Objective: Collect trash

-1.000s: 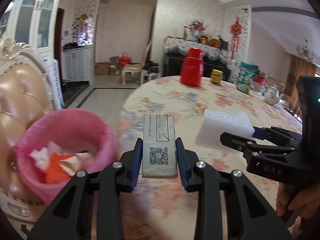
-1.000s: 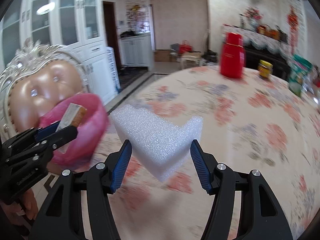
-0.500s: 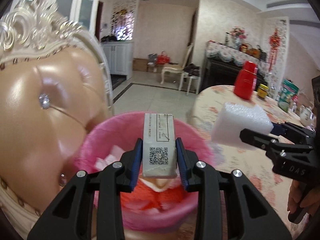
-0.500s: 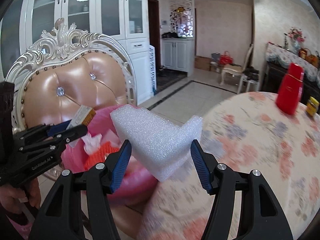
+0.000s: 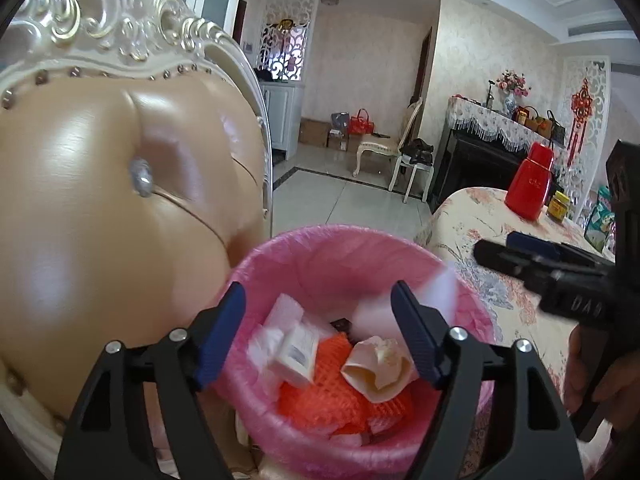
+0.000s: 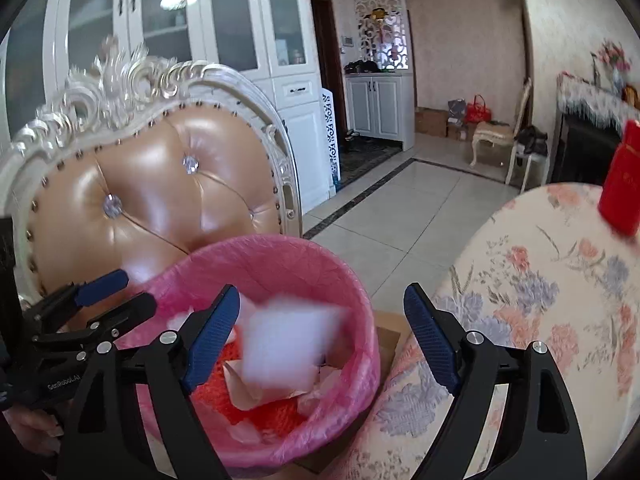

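A bin lined with a pink bag (image 5: 320, 256) (image 6: 352, 292) stands by the chair, below both grippers. My left gripper (image 5: 318, 332) is open and empty above it; it also shows in the right wrist view (image 6: 120, 292). The small cardboard box (image 5: 296, 354) lies inside on orange netting (image 5: 320, 396) and crumpled paper (image 5: 376, 364). My right gripper (image 6: 320, 332) is open and empty; its tips show in the left wrist view (image 5: 504, 248). The white foam block (image 6: 284, 344) is blurred, dropping into the bin; it also shows in the left wrist view (image 5: 424, 296).
A tan leather chair (image 5: 100, 208) (image 6: 160, 200) with an ornate white frame stands right behind the bin. The round table with a floral cloth (image 6: 540, 300) (image 5: 480, 232) is to the right, carrying a red thermos (image 5: 530, 184) and a jar (image 5: 559, 206). Tiled floor lies beyond.
Both grippers swung from over the table to over the bin and opened. The cardboard box dropped from the left gripper into the bin; the foam block left the right gripper and is falling.
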Demonstrator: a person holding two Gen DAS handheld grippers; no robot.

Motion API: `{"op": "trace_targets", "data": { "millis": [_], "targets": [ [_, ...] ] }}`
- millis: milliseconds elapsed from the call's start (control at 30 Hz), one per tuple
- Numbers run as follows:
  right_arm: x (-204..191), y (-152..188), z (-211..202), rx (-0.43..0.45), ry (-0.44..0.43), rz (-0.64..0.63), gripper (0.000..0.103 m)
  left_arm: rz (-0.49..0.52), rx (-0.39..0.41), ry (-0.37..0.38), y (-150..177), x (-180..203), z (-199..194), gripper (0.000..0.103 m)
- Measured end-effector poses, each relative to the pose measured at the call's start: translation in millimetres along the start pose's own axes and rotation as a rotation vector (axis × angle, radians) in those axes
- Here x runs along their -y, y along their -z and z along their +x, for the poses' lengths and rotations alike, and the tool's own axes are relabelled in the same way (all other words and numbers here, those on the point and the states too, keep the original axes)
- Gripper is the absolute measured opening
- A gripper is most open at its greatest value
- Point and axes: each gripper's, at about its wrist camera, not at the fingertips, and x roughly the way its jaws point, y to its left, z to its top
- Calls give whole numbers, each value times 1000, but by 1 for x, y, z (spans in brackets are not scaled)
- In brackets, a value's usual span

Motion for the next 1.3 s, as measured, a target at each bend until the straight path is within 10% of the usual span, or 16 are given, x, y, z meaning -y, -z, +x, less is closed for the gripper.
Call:
{"op": "trace_targets", "data": {
  "millis": [133, 700, 1300],
  "targets": [
    [10, 10, -31, 32, 0, 25, 80, 18, 49, -38, 7, 3, -23, 98],
    [17, 80, -173, 114, 91, -67, 85, 87, 110, -55, 46, 78, -110, 98],
    [21, 88, -184, 112, 51, -87, 85, 102, 166, -141, 54, 133, -168, 98]
  ]
}}
